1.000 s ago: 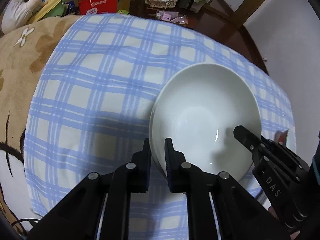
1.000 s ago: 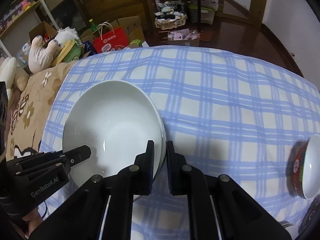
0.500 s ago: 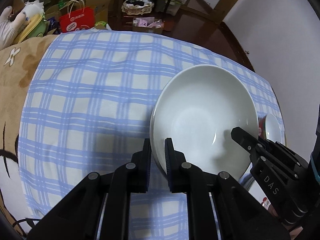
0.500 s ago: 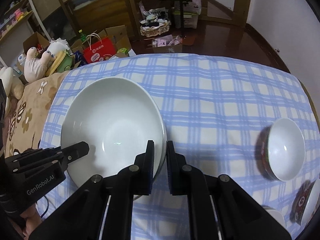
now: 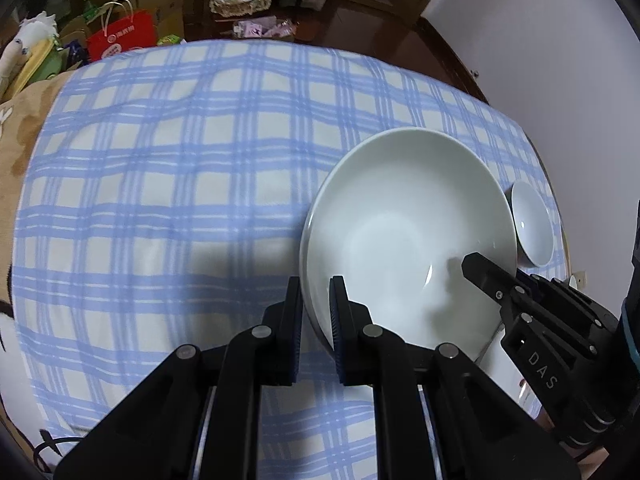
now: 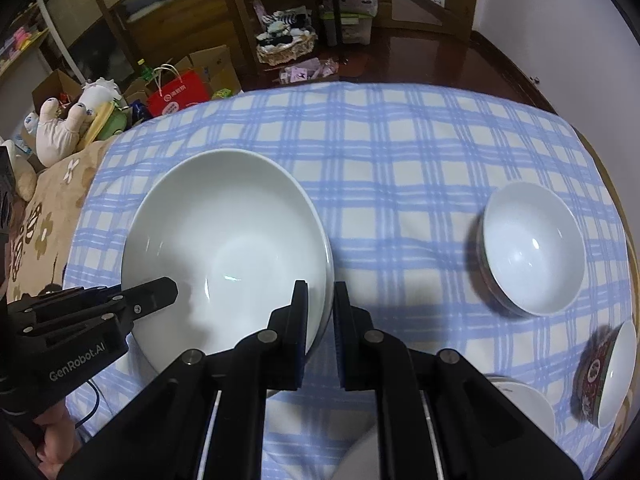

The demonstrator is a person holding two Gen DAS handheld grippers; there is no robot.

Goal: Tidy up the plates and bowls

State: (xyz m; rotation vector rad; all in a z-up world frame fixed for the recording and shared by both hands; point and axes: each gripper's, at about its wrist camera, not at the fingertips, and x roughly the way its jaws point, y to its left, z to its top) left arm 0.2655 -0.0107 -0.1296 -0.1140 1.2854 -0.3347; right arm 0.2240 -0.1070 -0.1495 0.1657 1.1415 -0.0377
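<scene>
Left gripper (image 5: 316, 312): clamped on my large white bowl's (image 5: 404, 232) left rim.
Right gripper (image 6: 320, 316): clamped on the opposite rim.
Bowl: aloft over the checked cloth (image 6: 400, 168).
Heading: small bowl (image 6: 532, 248) lies rightward, nearer my right gripper.

1. Dark polished wood floor (image 6: 432, 56) beyond the table's far edge.
2. White wall (image 5: 540, 52) on the right.
3. Wooden cabinet (image 6: 168, 12) at the back left.
4. Red paper bag (image 6: 178, 92), cardboard boxes (image 6: 212, 66) on the floor.
</scene>
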